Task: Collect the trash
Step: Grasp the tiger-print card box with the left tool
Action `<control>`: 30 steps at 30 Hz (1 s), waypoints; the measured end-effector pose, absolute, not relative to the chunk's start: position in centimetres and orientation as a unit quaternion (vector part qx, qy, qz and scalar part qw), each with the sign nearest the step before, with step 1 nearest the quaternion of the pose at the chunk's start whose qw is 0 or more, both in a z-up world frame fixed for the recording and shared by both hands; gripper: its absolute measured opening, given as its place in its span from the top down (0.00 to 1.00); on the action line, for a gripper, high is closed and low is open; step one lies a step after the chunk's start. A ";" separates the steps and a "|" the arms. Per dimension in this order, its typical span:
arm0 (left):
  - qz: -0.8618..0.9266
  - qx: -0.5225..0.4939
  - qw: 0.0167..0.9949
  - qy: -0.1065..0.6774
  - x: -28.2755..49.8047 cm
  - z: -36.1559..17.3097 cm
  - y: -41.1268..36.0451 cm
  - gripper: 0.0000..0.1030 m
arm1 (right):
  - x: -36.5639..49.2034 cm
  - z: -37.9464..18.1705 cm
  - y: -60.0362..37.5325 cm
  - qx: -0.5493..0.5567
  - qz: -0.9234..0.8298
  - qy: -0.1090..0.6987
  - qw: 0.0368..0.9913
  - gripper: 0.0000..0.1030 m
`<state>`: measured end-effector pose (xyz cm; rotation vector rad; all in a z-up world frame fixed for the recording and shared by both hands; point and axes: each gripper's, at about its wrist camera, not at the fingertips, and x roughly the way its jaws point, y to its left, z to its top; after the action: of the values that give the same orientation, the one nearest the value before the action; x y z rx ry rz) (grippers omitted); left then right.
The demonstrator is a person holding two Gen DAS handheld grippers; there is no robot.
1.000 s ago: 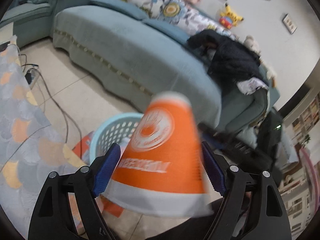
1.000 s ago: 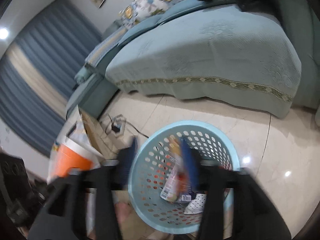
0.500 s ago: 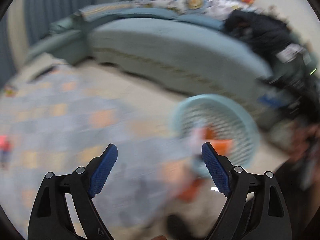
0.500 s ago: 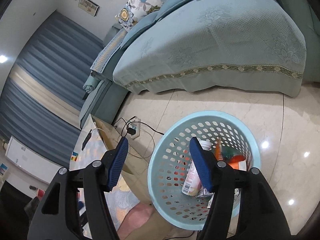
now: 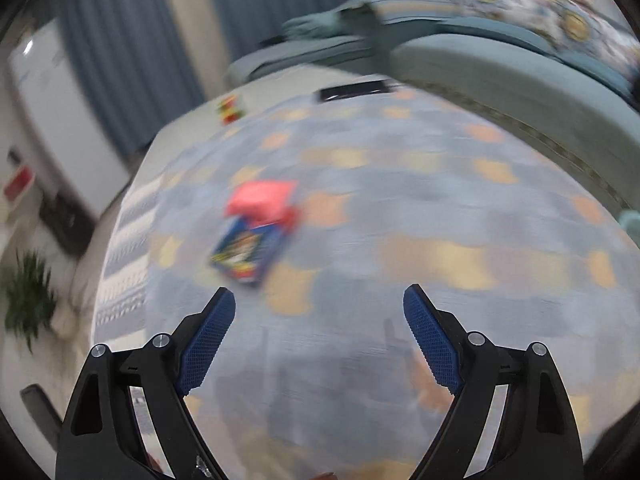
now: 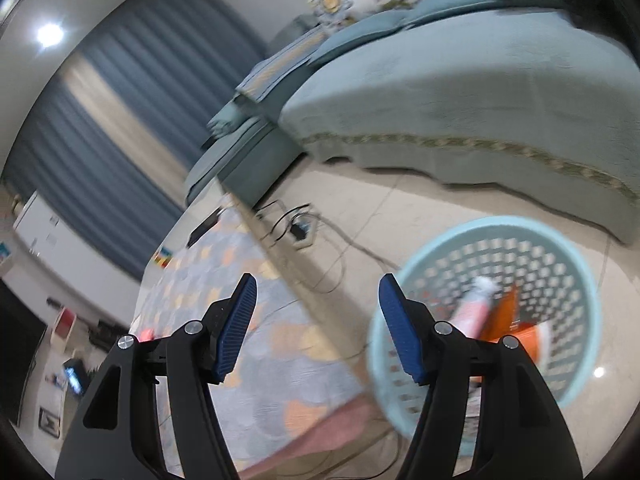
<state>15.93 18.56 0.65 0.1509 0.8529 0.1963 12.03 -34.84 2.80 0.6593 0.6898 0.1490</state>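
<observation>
My left gripper [image 5: 318, 290] stands open and empty above a table with a grey and orange patterned cloth [image 5: 400, 208]. A blurred red and blue packet [image 5: 256, 232] lies on the cloth, ahead and to the left of the fingers. My right gripper [image 6: 318, 278] is open too, with nothing between its pads. To its right, on the floor, stands a light blue perforated basket [image 6: 492, 226]. Inside it lie an orange cup [image 6: 516, 328] and a pink bottle [image 6: 474, 308]. The right finger hides part of the basket.
A teal sofa [image 6: 460, 96] curves behind the basket. A power strip with cables [image 6: 300, 228] lies on the tiled floor beside the table. A dark flat device [image 5: 354, 90] and a small colourful cube [image 5: 231, 109] sit at the table's far end. Blue curtains hang behind.
The left gripper let go of the orange cup, which now lies in the basket, and swung left over the table. The right gripper turned left, so the basket sits further right.
</observation>
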 end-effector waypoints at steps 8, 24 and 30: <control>0.029 0.049 0.899 0.435 19.7 -1.5 24.7 0.20 | 14.5 4.7 -24.8 0.267 0.135 0.355 0.886 0.42; 0.030 0.002 0.881 0.471 23.5 -4.7 26.2 0.37 | 15.4 5.1 -15.8 0.285 0.220 0.392 0.846 0.42; 0.014 -0.013 0.897 0.441 21.7 -1.7 23.3 0.39 | 14.7 5.7 -13.5 0.237 0.208 0.386 0.867 0.42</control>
<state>21.72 23.26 -1.68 -0.0263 0.9133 0.0286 14.70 -13.53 5.73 0.4965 0.8088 0.4355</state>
